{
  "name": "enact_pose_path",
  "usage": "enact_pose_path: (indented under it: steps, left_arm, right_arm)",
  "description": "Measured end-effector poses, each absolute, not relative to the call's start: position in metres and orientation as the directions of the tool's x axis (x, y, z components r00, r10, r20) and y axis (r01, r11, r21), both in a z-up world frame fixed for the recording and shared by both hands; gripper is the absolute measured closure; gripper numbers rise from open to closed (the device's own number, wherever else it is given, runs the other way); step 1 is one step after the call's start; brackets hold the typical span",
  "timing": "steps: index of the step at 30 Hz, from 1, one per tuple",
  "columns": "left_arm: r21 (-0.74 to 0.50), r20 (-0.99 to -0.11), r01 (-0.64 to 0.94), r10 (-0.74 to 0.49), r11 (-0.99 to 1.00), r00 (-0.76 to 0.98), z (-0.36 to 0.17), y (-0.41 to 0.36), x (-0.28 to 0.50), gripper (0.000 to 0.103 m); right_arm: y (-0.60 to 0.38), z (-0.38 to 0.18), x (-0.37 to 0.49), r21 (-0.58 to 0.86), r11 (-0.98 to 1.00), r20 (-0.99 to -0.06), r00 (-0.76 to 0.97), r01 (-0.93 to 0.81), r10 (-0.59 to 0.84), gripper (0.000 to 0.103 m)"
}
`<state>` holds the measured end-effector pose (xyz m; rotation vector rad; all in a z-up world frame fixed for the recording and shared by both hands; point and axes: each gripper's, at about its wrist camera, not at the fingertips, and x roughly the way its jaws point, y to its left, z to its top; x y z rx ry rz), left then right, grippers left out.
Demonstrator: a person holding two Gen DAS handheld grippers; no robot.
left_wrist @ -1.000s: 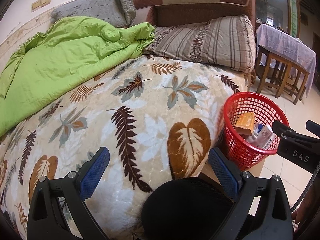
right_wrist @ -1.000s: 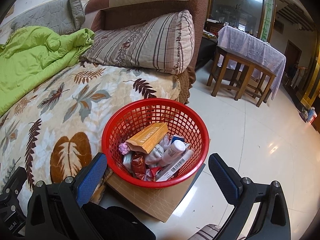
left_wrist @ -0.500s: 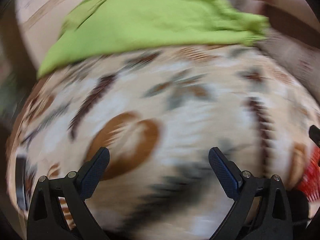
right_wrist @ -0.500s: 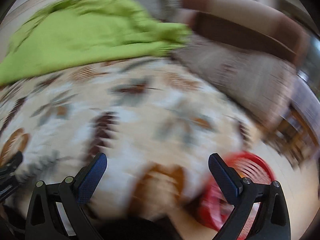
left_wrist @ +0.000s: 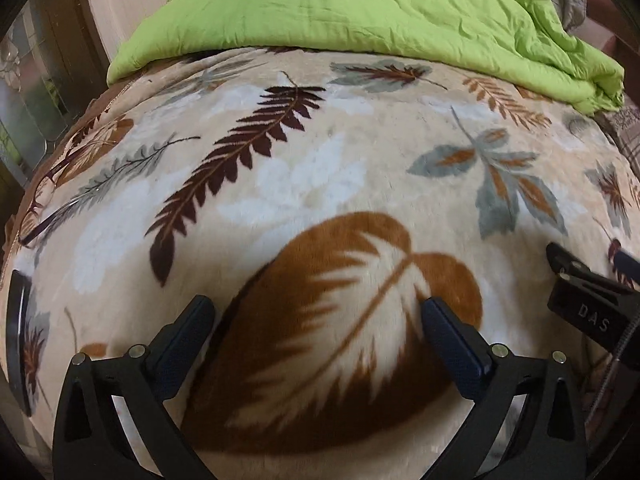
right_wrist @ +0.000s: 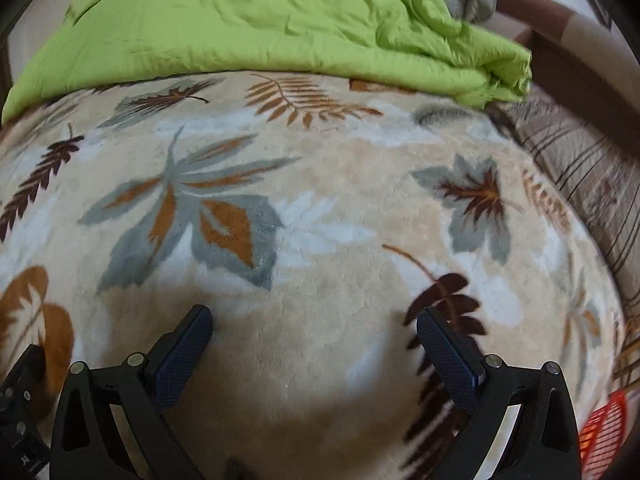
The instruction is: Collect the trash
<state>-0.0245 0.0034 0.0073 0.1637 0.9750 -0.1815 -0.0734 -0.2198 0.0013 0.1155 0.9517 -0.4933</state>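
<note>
Spreading plush leaf-print blanket (left_wrist: pixel 320 168)

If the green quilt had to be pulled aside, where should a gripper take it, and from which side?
Probably the bunched right corner of the green quilt, where folded layers form a thick lip on the leaf blanket. Bring the open right gripper in low from the near side, fingers above and below the fold.

My two grippers hang side by side over the cream leaf-patterned plush blanket (right_wrist: pixel 320 360), the crumpled lime-green quilt (right_wrist: pixel 240 20) behind it, the red mesh plastic basket (right_wrist: pixel 604 428) at far right.
</note>
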Motion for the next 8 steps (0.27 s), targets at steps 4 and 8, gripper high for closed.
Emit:
enact_pose_path:
  steps: [4,8]
  left_arm:
    - [0.059,-0.819,0.218,-0.077,0.974,0.569,0.006,0.002,-0.024,0.0]
    - [0.05,-0.81,0.224,-0.091,0.973,0.579,0.004,0.004,-0.025,0.0]
  right_arm:
    - [-0.234,0.0,-0.083,0.019,0.893,-0.787,0.558,0.45,-0.264,0.0]
    - [-0.225,-0.001,-0.076,-0.036,0.893,-0.788,0.537,0.448,-0.301,0.0]
